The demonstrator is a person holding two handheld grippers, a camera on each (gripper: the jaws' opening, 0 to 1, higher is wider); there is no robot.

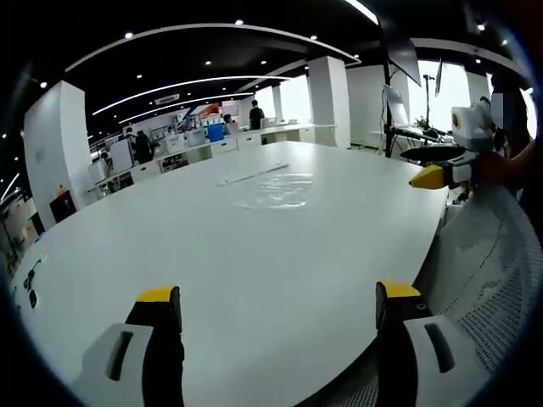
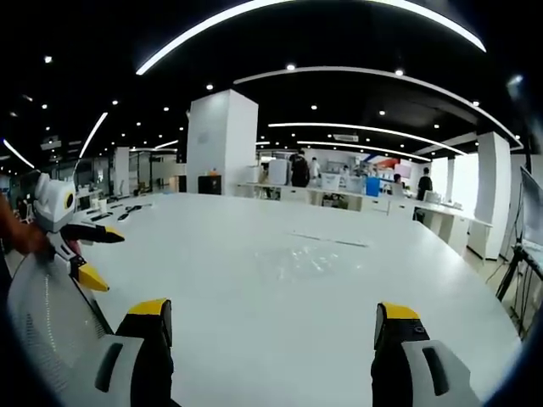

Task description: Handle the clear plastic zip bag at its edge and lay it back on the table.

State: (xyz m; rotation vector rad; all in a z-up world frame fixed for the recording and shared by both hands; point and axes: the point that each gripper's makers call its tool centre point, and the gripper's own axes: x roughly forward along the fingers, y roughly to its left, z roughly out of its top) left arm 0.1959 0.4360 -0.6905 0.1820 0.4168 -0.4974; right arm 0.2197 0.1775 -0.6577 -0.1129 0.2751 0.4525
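A clear plastic zip bag lies flat near the middle of a white table, well apart from both grippers. The left gripper and right gripper are spread wide, empty. Best approach low, pinching only the bag's nearest edge.

I see open white desk ahead of my left claw, nothing between its spread jaws and the clear plastic zip bag lying flat mid-desk, grey mesh chair back crowding the near edge, right claw equally unobstructed
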